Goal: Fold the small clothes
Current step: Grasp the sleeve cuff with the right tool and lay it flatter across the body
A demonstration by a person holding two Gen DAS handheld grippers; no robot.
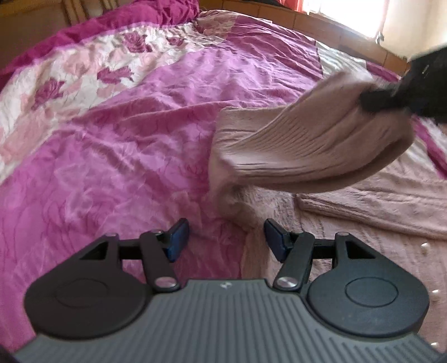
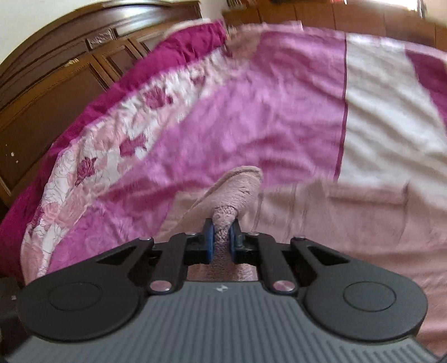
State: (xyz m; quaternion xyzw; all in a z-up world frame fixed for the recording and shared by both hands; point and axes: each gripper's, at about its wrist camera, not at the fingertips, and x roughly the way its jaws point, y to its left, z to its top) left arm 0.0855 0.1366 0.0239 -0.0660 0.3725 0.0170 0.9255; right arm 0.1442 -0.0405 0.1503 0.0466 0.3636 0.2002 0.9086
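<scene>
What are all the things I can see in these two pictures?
Knit garment: one, pale pink, lying on the bed with one part lifted and pinched.
Bedspread: one, magenta with a white floral band and a cream panel, covering the bed.
Wooden headboard: one, dark brown, beyond the bed in the right wrist view.
Window: one, bright, behind the bed.
Left gripper: one, black with blue pads, open, above the garment's edge.
Right gripper: one, black with blue pads, shut on the garment.

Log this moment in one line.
right gripper: shut on sweater, lifting sleeve | left gripper: open, empty | bedspread beneath
</scene>
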